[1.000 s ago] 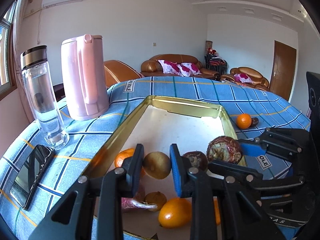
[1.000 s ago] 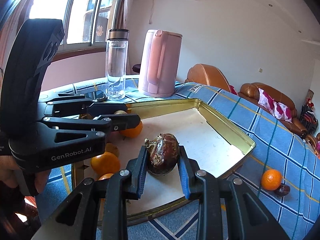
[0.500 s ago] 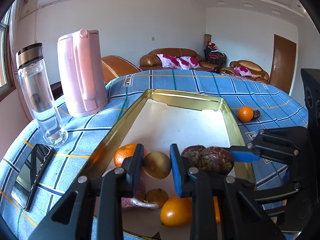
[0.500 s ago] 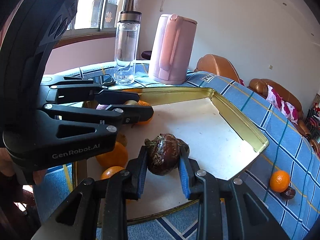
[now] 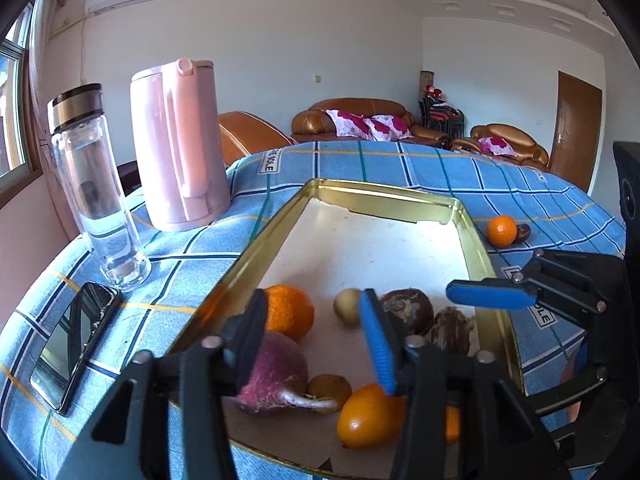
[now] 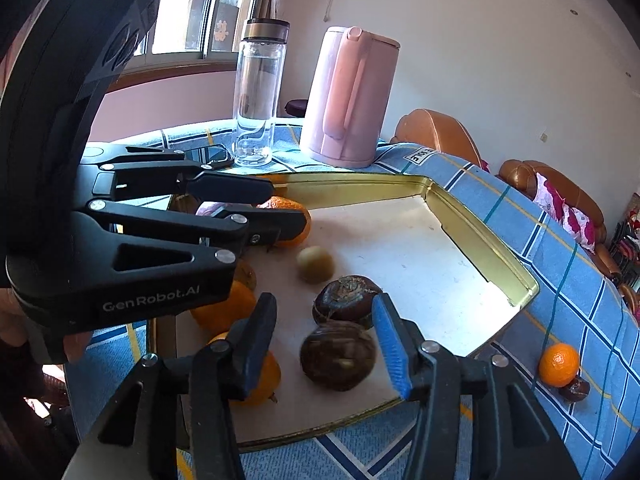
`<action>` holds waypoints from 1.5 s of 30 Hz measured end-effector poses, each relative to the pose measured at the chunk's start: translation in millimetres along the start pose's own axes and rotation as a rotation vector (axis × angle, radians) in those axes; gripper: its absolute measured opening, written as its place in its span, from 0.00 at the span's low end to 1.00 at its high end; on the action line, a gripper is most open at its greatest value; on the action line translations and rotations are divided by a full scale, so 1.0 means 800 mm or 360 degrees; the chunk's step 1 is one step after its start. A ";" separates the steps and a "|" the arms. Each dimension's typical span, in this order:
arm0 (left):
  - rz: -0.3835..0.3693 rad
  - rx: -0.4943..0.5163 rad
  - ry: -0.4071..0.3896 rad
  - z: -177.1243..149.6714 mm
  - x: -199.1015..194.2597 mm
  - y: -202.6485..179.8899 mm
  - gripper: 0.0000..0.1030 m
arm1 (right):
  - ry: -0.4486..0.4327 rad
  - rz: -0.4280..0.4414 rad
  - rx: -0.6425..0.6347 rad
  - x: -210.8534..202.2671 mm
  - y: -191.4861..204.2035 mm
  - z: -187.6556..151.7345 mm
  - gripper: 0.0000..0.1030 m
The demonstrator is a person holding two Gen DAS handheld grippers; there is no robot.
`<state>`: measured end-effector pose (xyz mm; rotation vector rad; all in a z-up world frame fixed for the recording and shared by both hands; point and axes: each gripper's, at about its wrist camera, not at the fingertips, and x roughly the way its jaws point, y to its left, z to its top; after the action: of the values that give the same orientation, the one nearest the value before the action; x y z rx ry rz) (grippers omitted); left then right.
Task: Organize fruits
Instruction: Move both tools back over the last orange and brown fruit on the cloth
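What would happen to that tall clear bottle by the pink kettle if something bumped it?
The bottle is tall and narrow on a small base, so it would probably tip rather than slide. It looks like glass with only a little liquid at the bottom, so likely fragile. The phone lies right beside it, where it could fall.

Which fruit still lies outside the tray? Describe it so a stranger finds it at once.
Start at the gold tray on the blue checked tablecloth, then look past its long side, away from the pink kettle. There a small orange sits on the cloth, touching a dark brown fruit. It is the only orange outside the tray.
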<state>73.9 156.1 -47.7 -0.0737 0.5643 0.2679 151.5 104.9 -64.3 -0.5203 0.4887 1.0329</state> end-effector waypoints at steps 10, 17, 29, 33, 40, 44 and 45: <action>-0.0114 -0.0025 -0.0212 0.031 -0.044 -0.043 0.94 | -0.0111 -0.0192 0.0065 -0.055 -0.045 -0.014 0.56; -0.0254 0.0081 -0.0234 0.059 -0.041 -0.123 0.96 | -0.0105 -0.0442 0.0393 -0.097 -0.146 -0.036 0.60; -0.0279 0.0181 -0.0114 0.098 0.042 -0.238 0.98 | 0.0049 -0.0706 0.0872 -0.091 -0.279 -0.075 0.61; -0.0223 0.0131 -0.0080 0.105 0.079 -0.242 0.98 | 0.0058 -0.0704 0.0961 -0.080 -0.298 -0.087 0.61; -0.0142 0.0034 -0.0043 0.112 0.118 -0.233 0.98 | 0.0113 -0.0592 0.1042 -0.051 -0.315 -0.102 0.60; -0.0107 0.0025 -0.0038 0.113 0.131 -0.229 0.98 | 0.0157 -0.0525 0.1070 -0.033 -0.318 -0.105 0.54; -0.0116 0.0015 -0.0029 0.112 0.134 -0.228 0.98 | 0.0176 -0.0509 0.1070 -0.028 -0.318 -0.106 0.53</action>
<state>256.4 18.1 -30.2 -0.0827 0.5438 0.1949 357.6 -67.8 -72.7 -0.0463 0.7814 0.4866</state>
